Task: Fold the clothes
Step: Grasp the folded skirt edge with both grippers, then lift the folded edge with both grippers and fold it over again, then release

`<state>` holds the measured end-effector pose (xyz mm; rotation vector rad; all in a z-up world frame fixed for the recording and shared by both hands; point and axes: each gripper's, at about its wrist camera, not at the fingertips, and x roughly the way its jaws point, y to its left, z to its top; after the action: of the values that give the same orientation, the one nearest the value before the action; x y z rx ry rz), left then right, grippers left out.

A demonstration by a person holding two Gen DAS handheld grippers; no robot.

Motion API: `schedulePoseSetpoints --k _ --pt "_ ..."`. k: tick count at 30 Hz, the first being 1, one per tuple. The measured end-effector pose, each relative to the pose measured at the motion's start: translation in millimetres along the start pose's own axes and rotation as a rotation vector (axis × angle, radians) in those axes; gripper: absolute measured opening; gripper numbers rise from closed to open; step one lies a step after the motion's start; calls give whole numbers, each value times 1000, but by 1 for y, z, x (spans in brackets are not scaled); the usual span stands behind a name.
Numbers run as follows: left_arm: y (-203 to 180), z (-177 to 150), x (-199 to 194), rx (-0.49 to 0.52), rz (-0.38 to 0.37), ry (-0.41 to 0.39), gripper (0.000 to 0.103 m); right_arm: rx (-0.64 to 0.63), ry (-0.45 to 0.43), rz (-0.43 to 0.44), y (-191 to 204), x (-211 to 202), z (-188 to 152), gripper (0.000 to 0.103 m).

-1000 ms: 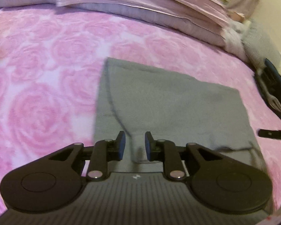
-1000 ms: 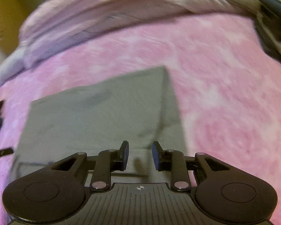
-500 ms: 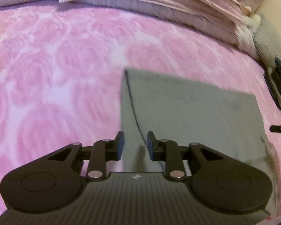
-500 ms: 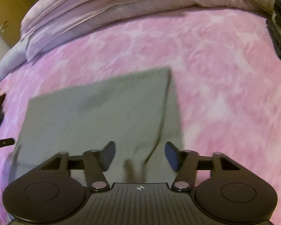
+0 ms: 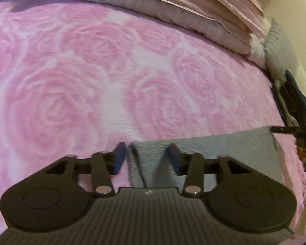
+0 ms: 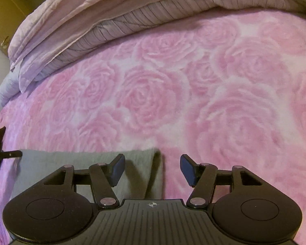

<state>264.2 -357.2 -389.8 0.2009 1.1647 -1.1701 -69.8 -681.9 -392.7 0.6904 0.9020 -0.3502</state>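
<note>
The left gripper (image 5: pixel 145 155) has just been opening its fingers; the right gripper (image 6: pixel 152 168) stands wide open. Neither grips the folded grey cloth (image 5: pixel 214 151), lying flat on the pink bedspread (image 5: pixel 91 81). A dragging finger could undo the fold.

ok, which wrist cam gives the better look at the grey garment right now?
Left wrist view: the grey garment spans from its folded corner between the open left gripper fingers to its far edge. Right wrist view shows a narrower strip, largely behind the open right gripper.
</note>
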Motion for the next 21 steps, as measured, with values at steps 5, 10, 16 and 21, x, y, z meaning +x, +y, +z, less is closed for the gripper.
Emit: schedulePoseSetpoints --k 5,10,16,21 --pt "-3 -4 -3 61 24 6 8 -68 11 9 13 17 -2 17" --pt "-18 -12 -24 86 48 -71 4 -101 -54 -7 28 -2 -9 8" --pt "-58 -36 -90 90 65 -207 4 -166 -233 38 61 -82 -34 8" --pt "-100 -101 -181 65 83 -335 4 -225 -367 81 94 -175 -97 7"
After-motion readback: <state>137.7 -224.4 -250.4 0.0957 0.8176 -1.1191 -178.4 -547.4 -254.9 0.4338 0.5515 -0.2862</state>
